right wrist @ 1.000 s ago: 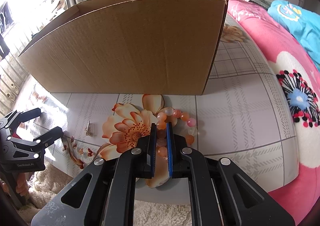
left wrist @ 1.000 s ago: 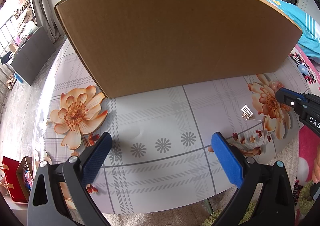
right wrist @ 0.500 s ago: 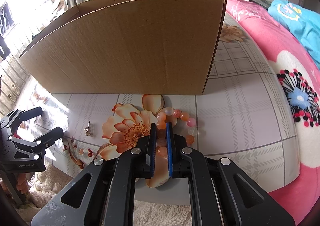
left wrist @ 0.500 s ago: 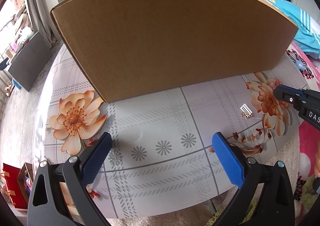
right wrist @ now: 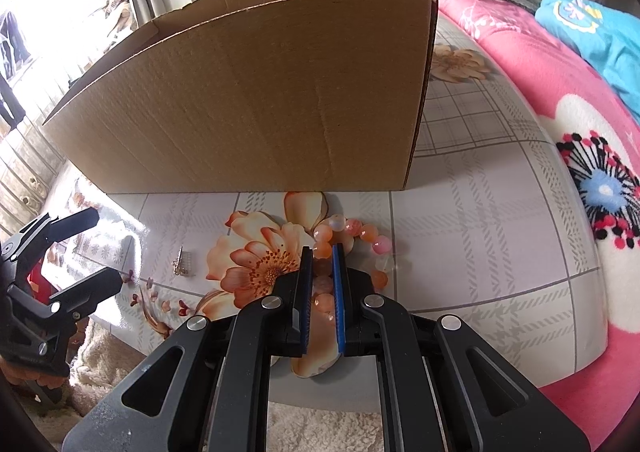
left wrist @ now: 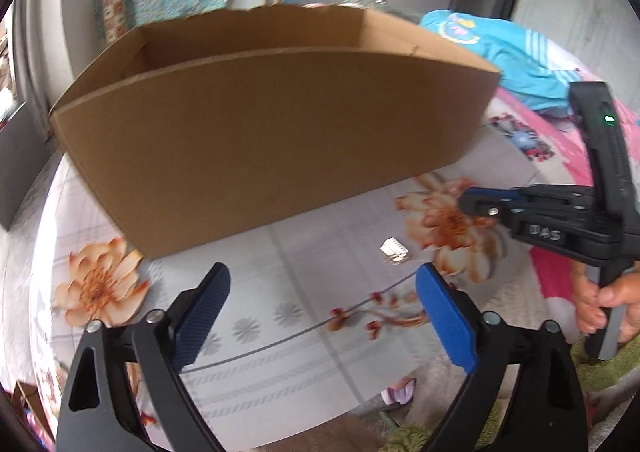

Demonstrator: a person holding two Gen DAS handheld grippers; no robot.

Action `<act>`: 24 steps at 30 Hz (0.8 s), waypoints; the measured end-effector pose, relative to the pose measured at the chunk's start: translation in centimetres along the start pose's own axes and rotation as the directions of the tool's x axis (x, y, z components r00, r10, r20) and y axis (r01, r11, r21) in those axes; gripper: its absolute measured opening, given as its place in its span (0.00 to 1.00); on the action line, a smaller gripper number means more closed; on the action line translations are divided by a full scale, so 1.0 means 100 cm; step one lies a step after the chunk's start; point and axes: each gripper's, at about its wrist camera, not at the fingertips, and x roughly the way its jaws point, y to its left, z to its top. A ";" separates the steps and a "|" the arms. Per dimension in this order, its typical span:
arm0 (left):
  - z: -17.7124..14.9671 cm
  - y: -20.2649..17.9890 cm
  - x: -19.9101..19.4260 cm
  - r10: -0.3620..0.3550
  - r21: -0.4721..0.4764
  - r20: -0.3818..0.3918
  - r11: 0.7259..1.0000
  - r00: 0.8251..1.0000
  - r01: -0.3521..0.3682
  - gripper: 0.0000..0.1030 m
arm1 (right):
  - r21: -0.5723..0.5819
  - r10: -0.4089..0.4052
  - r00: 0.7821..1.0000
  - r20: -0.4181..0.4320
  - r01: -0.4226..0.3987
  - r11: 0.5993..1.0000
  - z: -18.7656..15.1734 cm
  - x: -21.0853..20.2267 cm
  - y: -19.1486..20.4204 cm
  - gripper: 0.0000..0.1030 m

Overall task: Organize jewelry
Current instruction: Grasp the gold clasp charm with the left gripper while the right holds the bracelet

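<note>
In the left wrist view the camera has tipped up since a second ago, so the open top of the cardboard box [left wrist: 280, 123] now shows, though its contents stay hidden, and the left gripper [left wrist: 320, 316] hangs over the flowered table [left wrist: 304, 364] with nothing between its closing jaws, while the small metal earring [left wrist: 394, 250] lies ahead and to the right, too blurred to tell which way it points. In the right wrist view nothing has shifted: the right gripper [right wrist: 322, 292] stays clenched on the pink-orange bead bracelet [right wrist: 360, 236], whose loop lies flat on the table in front of the box, with the earring [right wrist: 185, 260] well to its left near the left gripper
</note>
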 end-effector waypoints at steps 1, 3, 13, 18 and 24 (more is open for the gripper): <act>0.001 -0.004 -0.001 -0.015 0.018 0.009 1.000 1.000 0.015 0.82 | 0.004 0.005 1.000 0.002 -0.005 1.000 0.000 0.000 -0.001 0.07; 0.003 -0.014 -0.001 -0.037 0.058 0.017 0.998 0.999 0.036 0.75 | 0.015 0.016 1.000 0.007 -0.016 1.000 -0.001 -0.002 -0.003 0.07; 0.010 -0.036 0.029 -0.039 0.159 -0.079 0.986 0.996 0.051 0.30 | 0.029 0.052 0.998 0.027 -0.052 0.998 -0.005 -0.006 -0.014 0.07; 0.012 -0.039 0.035 -0.009 0.187 -0.089 0.982 0.996 0.026 0.21 | 0.037 0.073 0.997 0.031 -0.074 0.997 -0.008 -0.008 -0.019 0.07; 0.015 -0.045 0.039 0.021 0.233 -0.090 0.972 0.996 0.001 0.08 | 0.029 0.071 0.997 0.036 -0.072 0.997 -0.011 -0.010 -0.019 0.07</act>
